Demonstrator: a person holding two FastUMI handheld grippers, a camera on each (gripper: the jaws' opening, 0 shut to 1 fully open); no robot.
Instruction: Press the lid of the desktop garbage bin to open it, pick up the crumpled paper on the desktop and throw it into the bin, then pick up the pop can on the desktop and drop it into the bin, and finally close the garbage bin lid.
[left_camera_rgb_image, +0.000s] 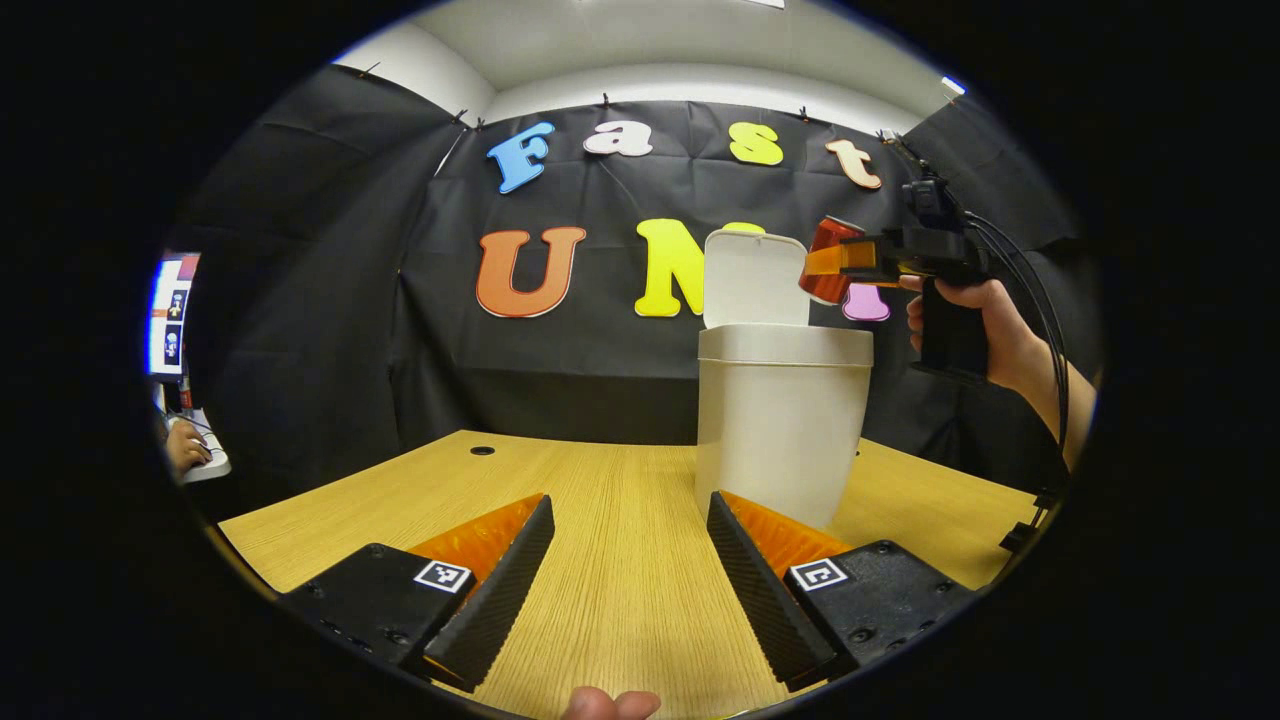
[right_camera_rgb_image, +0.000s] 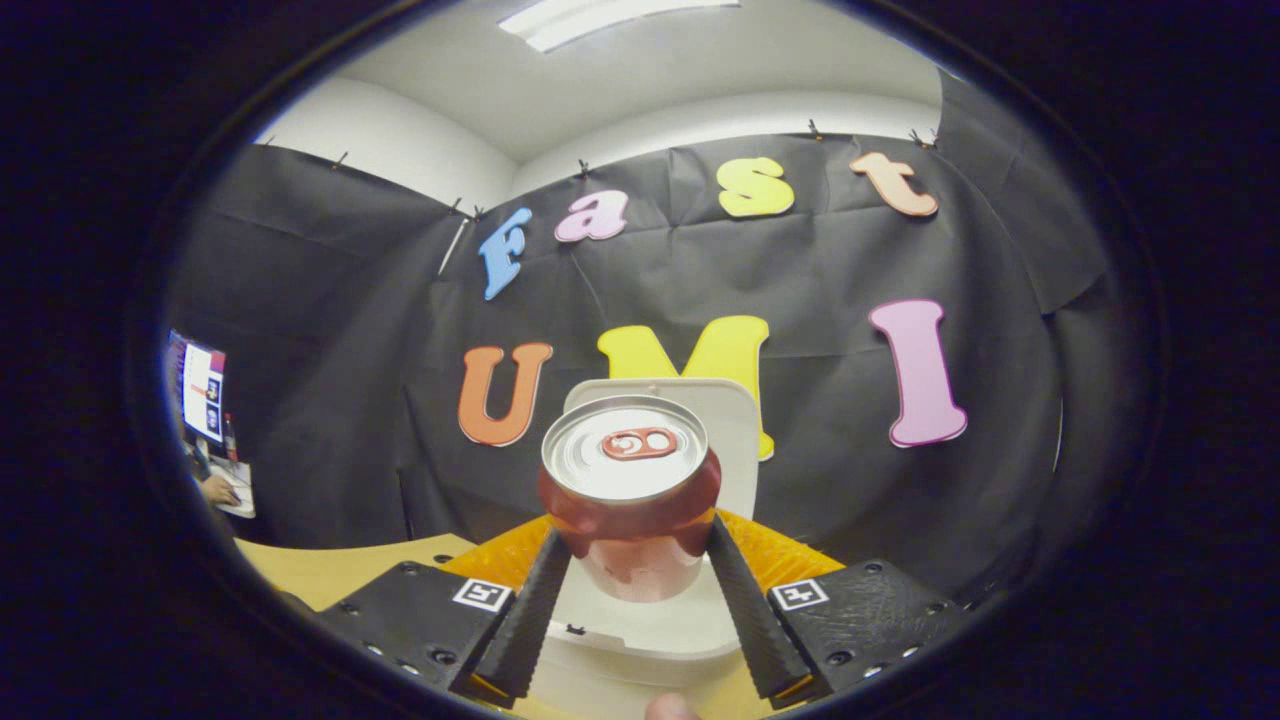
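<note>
Right now the white bin (left_camera_rgb_image: 782, 425) stands on the wooden table (left_camera_rgb_image: 600, 520) with its lid (left_camera_rgb_image: 755, 278) flipped up and open. Over the open top, the right gripper (right_camera_rgb_image: 632, 568) holds the red pop can (right_camera_rgb_image: 630, 495). Both of its fingers press on the can's sides, one on each side. In the right gripper view the can's silver top faces the camera, and the bin's lid stands just behind it. In the left gripper view the can (left_camera_rgb_image: 828, 260) hangs tilted beside the raised lid, above the bin's rim, and a hand (left_camera_rgb_image: 985, 335) grips the handle of that gripper. The left gripper (left_camera_rgb_image: 628, 590) sits low over the table, near the bin. Its fingers are wide apart with nothing between them.
</note>
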